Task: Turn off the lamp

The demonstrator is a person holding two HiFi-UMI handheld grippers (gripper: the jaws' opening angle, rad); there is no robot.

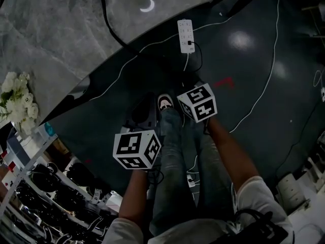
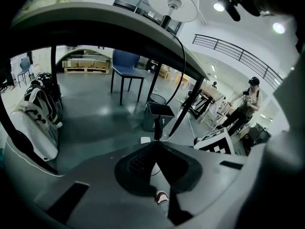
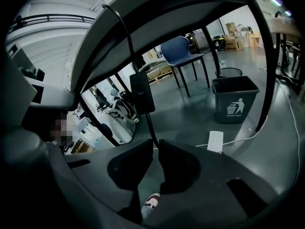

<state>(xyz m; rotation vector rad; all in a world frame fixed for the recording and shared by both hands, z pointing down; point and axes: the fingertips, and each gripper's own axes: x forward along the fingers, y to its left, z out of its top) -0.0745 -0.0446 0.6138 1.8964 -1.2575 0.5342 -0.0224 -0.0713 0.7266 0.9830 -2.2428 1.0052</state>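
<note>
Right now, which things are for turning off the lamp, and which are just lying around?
For the job: lamp, cord, switch on the cord, right gripper.
Just lying about: trash bin, blue chair, flowers.

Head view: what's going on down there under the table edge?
A person at the table works two handheld tools. The right tool is shut on the lamp cord just below its inline switch. The left tool is shut nearby, apparently holding nothing. The lamp sits on the table above; whether it's lit isn't clear.
</note>
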